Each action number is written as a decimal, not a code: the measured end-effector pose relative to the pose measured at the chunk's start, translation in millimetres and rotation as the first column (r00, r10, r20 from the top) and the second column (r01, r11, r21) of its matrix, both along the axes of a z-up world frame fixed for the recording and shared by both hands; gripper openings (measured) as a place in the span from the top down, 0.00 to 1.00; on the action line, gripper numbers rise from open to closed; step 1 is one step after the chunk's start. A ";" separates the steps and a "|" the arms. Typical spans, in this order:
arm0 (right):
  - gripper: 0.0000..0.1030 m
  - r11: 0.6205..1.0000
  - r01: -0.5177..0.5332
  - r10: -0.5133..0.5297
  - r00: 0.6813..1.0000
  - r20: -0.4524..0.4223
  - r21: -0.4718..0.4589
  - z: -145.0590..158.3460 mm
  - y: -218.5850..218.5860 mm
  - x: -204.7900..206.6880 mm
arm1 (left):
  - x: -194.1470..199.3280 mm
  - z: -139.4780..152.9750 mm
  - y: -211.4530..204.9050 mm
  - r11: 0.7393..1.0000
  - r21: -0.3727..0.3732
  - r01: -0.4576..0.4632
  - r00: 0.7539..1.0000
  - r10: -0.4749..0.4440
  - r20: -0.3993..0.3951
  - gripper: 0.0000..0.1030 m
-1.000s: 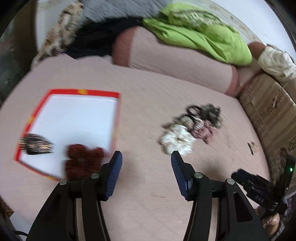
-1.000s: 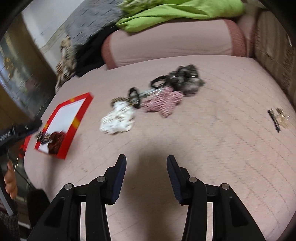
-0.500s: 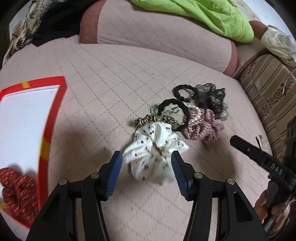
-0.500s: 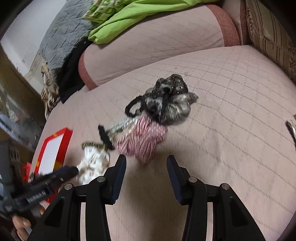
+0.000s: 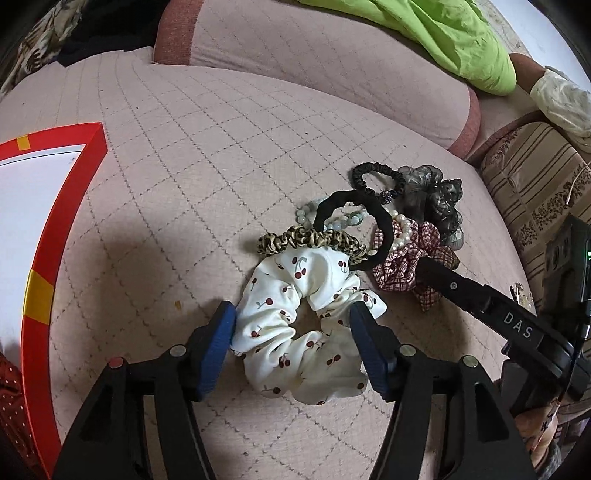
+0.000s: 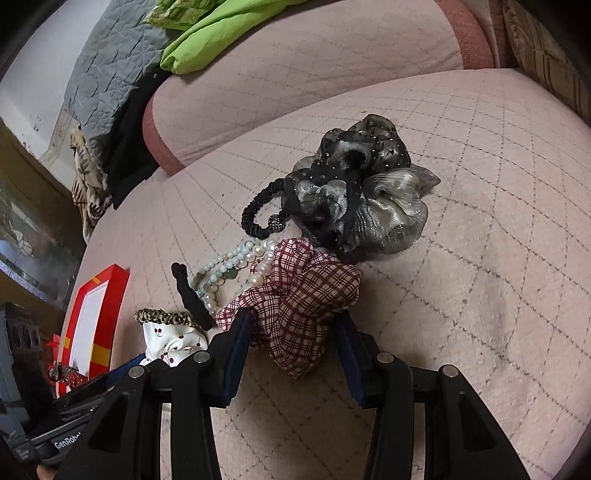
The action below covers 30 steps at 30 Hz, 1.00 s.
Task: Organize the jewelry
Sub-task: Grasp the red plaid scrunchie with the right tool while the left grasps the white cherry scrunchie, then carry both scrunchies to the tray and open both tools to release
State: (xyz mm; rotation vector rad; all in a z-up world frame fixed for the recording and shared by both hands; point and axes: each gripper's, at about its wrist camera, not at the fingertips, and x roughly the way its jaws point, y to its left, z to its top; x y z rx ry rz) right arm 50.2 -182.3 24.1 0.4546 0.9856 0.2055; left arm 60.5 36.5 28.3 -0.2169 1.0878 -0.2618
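Note:
A pile of hair ties and bracelets lies on the pink quilted bed. My left gripper (image 5: 290, 317) straddles the white cherry-print scrunchie (image 5: 295, 295); its jaws are opening and the blue pads stand at the scrunchie's two sides. My right gripper (image 6: 291, 328) is open, with the red plaid scrunchie (image 6: 303, 288) lying between its fingers. In the left wrist view one right finger (image 5: 443, 284) rests against the plaid scrunchie (image 5: 402, 266). The red-rimmed white tray (image 5: 40, 258) lies to the left with a red dotted scrunchie (image 5: 7, 387) in it.
Behind the two scrunchies lie a leopard scrunchie (image 5: 310, 240), a black hair band (image 5: 354, 199), bead and pearl bracelets (image 6: 236, 258) and a grey organza scrunchie (image 6: 369, 192). A pink bolster (image 5: 295, 66), green cloth (image 5: 424, 33) and a striped cushion (image 5: 535, 184) border the bed.
Both grippers came down and forward onto the pile. The left one swung right from the tray to the white scrunchie and its jaws widened; the right one settled around the plaid scrunchie.

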 end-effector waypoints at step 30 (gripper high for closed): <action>0.91 0.990 -0.132 0.137 0.986 0.097 -0.053 83.8 27.7 -141.6 | -145.2 98.7 72.3 0.999 -0.032 -0.040 0.992 0.044 0.116 0.94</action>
